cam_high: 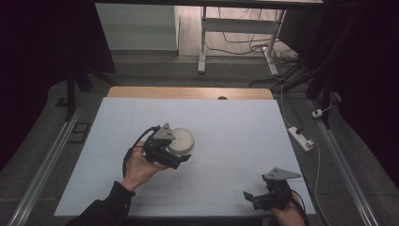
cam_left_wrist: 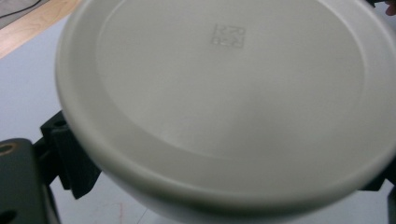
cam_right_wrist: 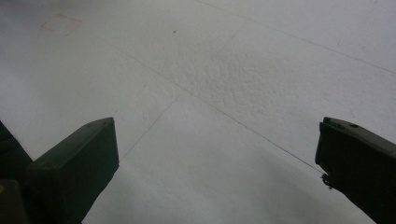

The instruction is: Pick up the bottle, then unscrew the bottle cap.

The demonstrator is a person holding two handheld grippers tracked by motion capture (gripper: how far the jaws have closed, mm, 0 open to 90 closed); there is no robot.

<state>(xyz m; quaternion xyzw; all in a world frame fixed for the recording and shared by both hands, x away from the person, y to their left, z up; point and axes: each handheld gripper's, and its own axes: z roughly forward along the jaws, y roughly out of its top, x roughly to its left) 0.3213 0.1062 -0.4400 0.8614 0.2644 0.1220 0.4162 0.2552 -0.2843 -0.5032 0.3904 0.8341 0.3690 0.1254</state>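
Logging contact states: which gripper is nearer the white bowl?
Left. The left gripper is right at the white bowl, its fingers around the bowl's rim. The right gripper sits open, far off near the table's front right corner, over bare surface.

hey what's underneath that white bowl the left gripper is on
The white bowl shows its stamped base to the left gripper, with the white table cover around it. What lies directly under it is hidden.

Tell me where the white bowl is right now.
In the high view the white bowl sits left of the table's centre on the white table cover, at the jaws of the left gripper, far from the right gripper.
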